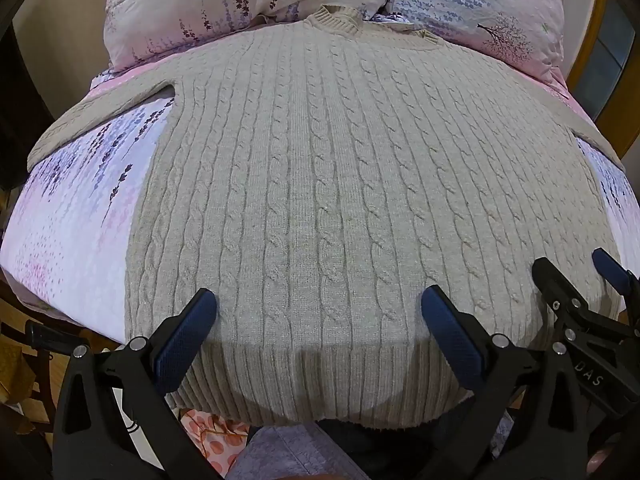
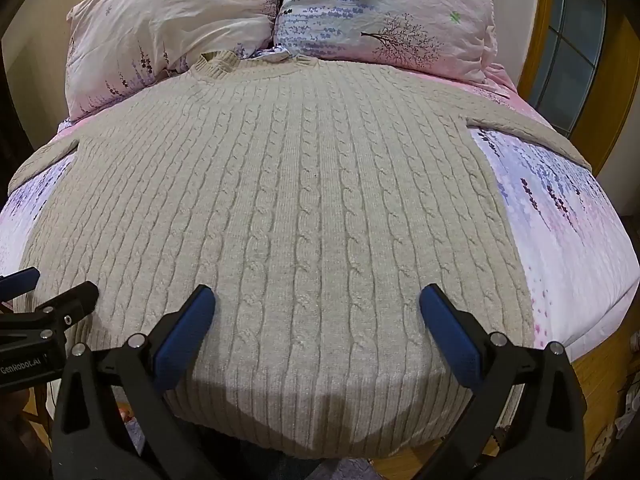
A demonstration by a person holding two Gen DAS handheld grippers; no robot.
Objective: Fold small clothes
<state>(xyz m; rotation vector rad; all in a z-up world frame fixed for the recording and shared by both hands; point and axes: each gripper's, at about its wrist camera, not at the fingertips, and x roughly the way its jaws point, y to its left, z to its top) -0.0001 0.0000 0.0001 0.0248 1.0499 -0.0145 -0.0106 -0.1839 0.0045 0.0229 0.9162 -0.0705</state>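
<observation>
A beige cable-knit sweater point(image 1: 320, 184) lies flat on the bed, collar point(image 1: 334, 18) toward the pillows and ribbed hem at the near edge. Both sleeves spread out to the sides. It also fills the right wrist view point(image 2: 288, 208). My left gripper point(image 1: 319, 304) is open and empty, hovering over the hem left of centre. My right gripper point(image 2: 318, 302) is open and empty, over the hem right of centre. The right gripper shows at the right edge of the left wrist view point(image 1: 576, 276). A left fingertip shows in the right wrist view point(image 2: 22, 278).
The bed sheet point(image 1: 80, 216) is pink and lilac with a floral print. Two matching pillows point(image 2: 172, 24) point(image 2: 384, 20) stand behind the collar. A wooden-framed door or window point(image 2: 576, 48) is at the right. The bed's near edge drops to the floor below the hem.
</observation>
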